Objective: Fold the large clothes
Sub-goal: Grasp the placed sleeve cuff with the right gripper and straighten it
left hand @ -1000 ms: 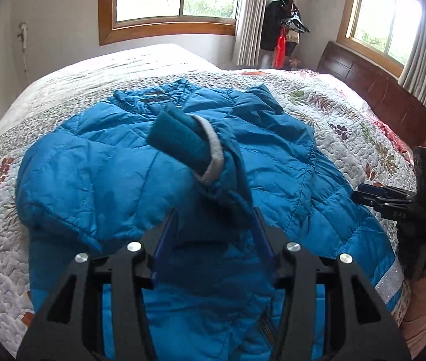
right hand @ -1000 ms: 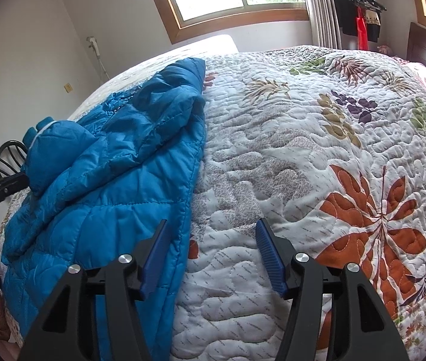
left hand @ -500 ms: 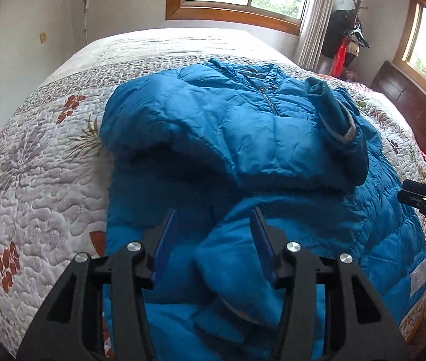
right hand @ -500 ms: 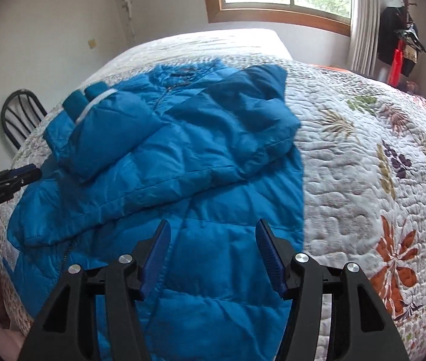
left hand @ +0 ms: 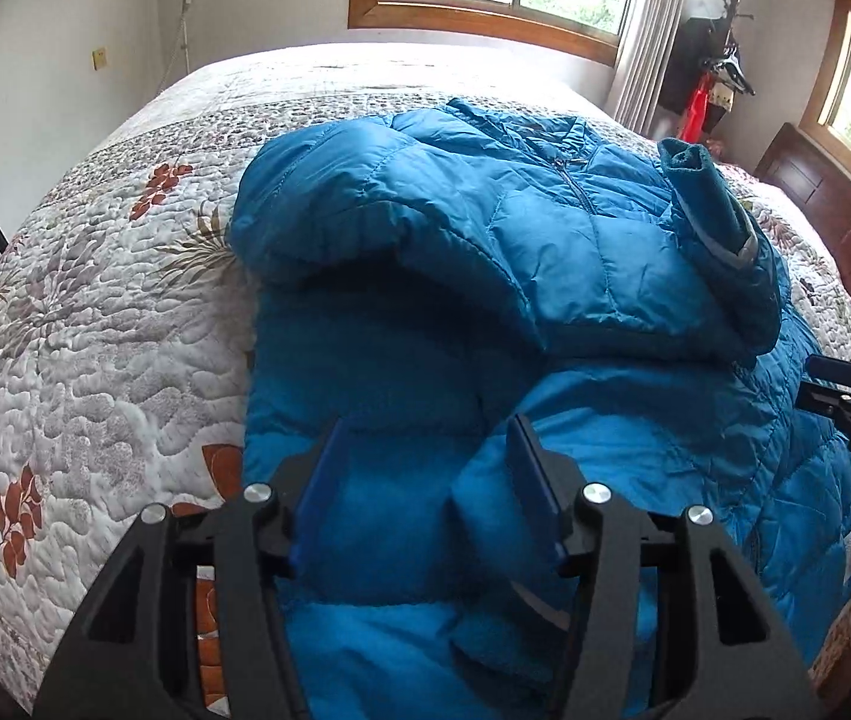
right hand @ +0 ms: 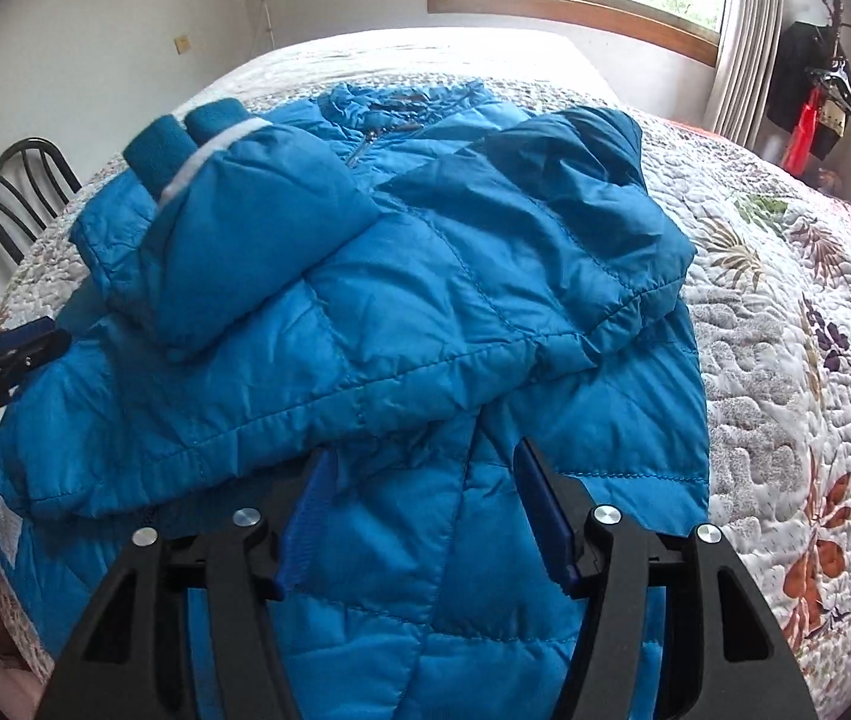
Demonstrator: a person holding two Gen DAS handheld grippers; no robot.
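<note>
- Quilted floral bedspread (left hand: 95,360) underfoot of everything, and right at its near edge both tools hang nose-down over the blue puffer jacket (left hand: 545,252).
- Left gripper (left hand: 425,480): jaws opening as we watch, blue pads apart, only padded fabric lying below and between them, nothing pinched.
- One second back this same gripper had a sleeve bunched up between its fingers; now that sleeve is let go, and the cuff (left hand: 503,516) sits loose just by the right-hand pad.
- Right gripper (right hand: 425,510): also opening, pads clear of the cloth, parked over the jacket's lower panel beside the hem edge (right hand: 635,474).
- A second ago that gripper looked at bare quilt with the jacket off to one side; it has swung across and now looks straight down the garment.
- Farther in, both sleeves lie crossed over the chest: one sleeve (right hand: 233,228) with its fleece cuff and pale stripe, the other sleeve (right hand: 575,210) draped from the opposite shoulder.
- Beyond them the collar and zip (left hand: 569,168) point toward the far side of the bed.
- Background: black chair (right hand: 23,186) at one edge, wooden-framed window (left hand: 485,0), clothes rack (right hand: 815,84) in the corner.
- My read: sleeves are done, so the hem-to-collar fold looks like the next job, and both tools seem set to take the bottom edge.
</note>
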